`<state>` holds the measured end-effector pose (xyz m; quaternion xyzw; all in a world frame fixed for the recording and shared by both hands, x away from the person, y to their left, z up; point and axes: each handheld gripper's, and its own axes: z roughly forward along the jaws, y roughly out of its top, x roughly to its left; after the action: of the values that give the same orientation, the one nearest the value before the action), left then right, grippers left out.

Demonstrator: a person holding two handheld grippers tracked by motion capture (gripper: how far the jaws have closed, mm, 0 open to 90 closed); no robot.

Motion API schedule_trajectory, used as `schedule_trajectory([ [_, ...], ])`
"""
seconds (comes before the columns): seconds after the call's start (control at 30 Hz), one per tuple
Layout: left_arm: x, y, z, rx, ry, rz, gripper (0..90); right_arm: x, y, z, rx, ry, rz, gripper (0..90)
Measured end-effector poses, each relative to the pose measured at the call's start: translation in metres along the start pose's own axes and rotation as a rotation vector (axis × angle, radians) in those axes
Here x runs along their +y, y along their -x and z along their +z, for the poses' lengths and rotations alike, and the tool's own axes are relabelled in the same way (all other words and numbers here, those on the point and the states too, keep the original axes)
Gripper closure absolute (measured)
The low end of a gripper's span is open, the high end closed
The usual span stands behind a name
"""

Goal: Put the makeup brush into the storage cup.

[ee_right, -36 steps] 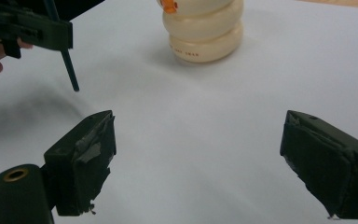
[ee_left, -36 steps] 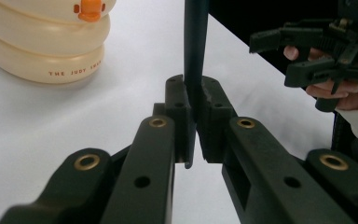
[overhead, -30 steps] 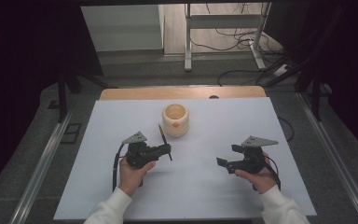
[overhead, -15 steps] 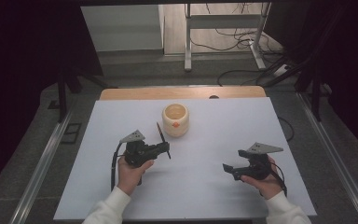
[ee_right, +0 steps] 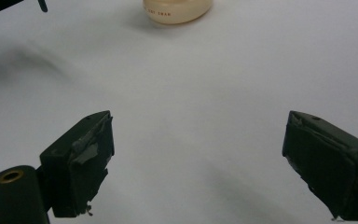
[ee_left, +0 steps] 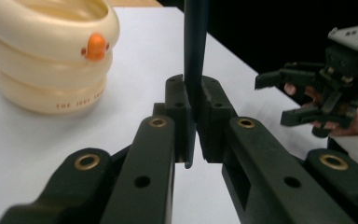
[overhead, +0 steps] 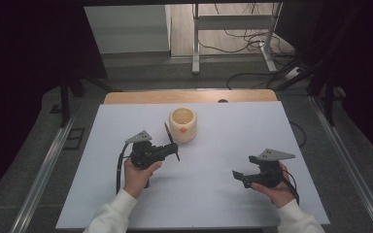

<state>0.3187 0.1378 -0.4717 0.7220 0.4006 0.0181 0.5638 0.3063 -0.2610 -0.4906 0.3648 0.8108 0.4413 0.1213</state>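
A cream ringed cup with an orange beak stands on the white table, at the back middle. Just left of and in front of it, my left gripper is shut on a thin dark pen. In the left gripper view the pen rises upright from between the closed pads of the left gripper, with the cup close on the left. My right gripper is at the front right, open and holding nothing. In the right gripper view its jaws stand wide apart over bare table.
The table's wooden back edge runs behind the cup. Metal rails flank both sides. A table frame and cables lie on the floor beyond. The right gripper shows far off in the left gripper view.
The right hand has drifted slightly to the right and toward the front edge, jaws still wide. The left hand with the pen has hardly moved.
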Motion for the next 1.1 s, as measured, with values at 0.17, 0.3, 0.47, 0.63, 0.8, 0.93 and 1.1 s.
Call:
schedule_trajectory([
  [0.17,0.012,0.001,-0.001,0.012,0.004,0.012,84.1,0.000,0.001,0.000,0.004,0.000,-0.003,9.1],
  [0.3,0.017,0.001,-0.001,0.014,0.000,0.018,84.0,0.000,0.001,0.000,0.002,-0.001,-0.002,9.1],
  [0.47,0.023,0.001,-0.001,0.020,0.010,0.016,84.0,0.000,0.001,0.000,-0.001,-0.003,-0.002,9.1],
  [0.63,0.030,-0.001,0.000,0.018,0.016,0.012,84.0,0.000,0.002,0.000,0.000,0.000,0.000,9.1],
  [0.8,0.037,-0.002,0.002,0.023,0.013,0.022,84.0,0.000,0.002,0.000,0.000,-0.004,0.001,9.1],
  [0.93,0.041,-0.002,0.002,0.023,0.016,0.017,84.0,0.000,0.002,0.001,-0.001,-0.005,-0.001,9.1],
  [1.1,0.047,-0.003,0.002,0.032,0.014,0.021,84.0,0.000,0.002,0.001,-0.001,-0.007,-0.002,9.1],
])
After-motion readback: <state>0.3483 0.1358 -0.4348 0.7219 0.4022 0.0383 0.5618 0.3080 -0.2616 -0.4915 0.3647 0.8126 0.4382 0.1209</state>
